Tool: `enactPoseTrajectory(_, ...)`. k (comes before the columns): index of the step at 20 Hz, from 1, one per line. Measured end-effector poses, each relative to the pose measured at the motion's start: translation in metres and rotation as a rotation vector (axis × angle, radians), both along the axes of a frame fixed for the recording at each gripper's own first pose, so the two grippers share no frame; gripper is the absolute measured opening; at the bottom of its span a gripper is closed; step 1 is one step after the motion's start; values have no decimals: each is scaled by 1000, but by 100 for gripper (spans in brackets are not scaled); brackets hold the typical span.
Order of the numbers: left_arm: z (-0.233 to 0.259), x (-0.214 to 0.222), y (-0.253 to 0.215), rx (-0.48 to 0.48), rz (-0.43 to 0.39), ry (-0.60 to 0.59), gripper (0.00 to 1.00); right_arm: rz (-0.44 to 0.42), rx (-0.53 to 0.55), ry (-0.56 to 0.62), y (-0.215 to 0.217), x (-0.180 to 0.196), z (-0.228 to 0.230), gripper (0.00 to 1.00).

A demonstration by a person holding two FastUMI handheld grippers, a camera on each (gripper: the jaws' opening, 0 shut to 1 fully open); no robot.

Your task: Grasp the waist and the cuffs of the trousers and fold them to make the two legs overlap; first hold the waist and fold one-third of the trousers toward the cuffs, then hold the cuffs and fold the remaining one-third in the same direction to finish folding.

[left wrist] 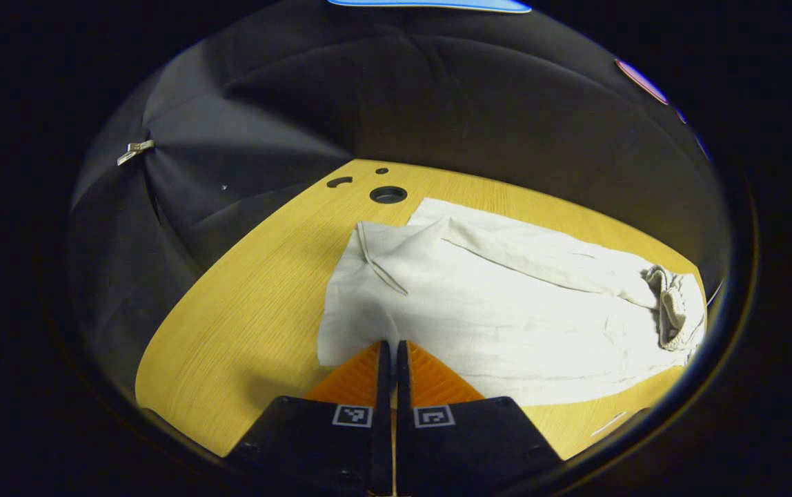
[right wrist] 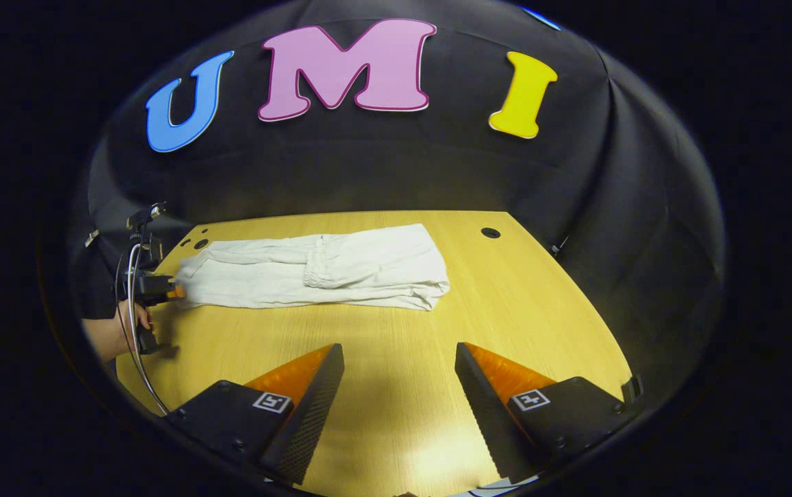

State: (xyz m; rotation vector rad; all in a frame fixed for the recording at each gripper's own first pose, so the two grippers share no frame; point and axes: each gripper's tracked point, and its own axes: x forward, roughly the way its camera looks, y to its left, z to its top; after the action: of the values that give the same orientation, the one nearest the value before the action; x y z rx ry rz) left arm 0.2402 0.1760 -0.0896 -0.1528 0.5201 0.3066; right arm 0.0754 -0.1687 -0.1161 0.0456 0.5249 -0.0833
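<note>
White trousers (left wrist: pixel 492 310) lie flat on the wooden table (left wrist: pixel 244 290), legs overlapped. The elastic waist (left wrist: pixel 672 307) is folded back and rests on the legs. My left gripper (left wrist: pixel 392 345) is shut, its tips pinching the cuff edge nearest to me. In the right gripper view the same trousers (right wrist: pixel 313 273) stretch across the far half of the table (right wrist: pixel 506 310), with the waist (right wrist: pixel 314 266) near their middle and the left gripper (right wrist: pixel 174 291) at their left end. My right gripper (right wrist: pixel 399 348) hangs open over bare wood, well in front of the trousers.
A hand (right wrist: pixel 116 331) holds the left gripper at the table's left edge, with a cable looping beside it. Round cable holes (left wrist: pixel 388 195) (right wrist: pixel 490 232) sit near the table's far corners. Black cloth walls close in the table on three sides.
</note>
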Motion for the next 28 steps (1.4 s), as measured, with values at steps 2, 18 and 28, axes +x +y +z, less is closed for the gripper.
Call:
enactPoseTrajectory(2, 1, 0, 1, 8, -45, -7, 6, -15, -13, -7, -15, -12, 9, 99)
enactPoseTrajectory(18, 219, 14, -108, -312, -130, -435, 5, -112, 9, -75, -166, -38, 25, 98)
enactPoseTrajectory(28, 316, 19, -309, -260, -348, -557, 5, -72, 43, -98, -244, -4, 20, 98)
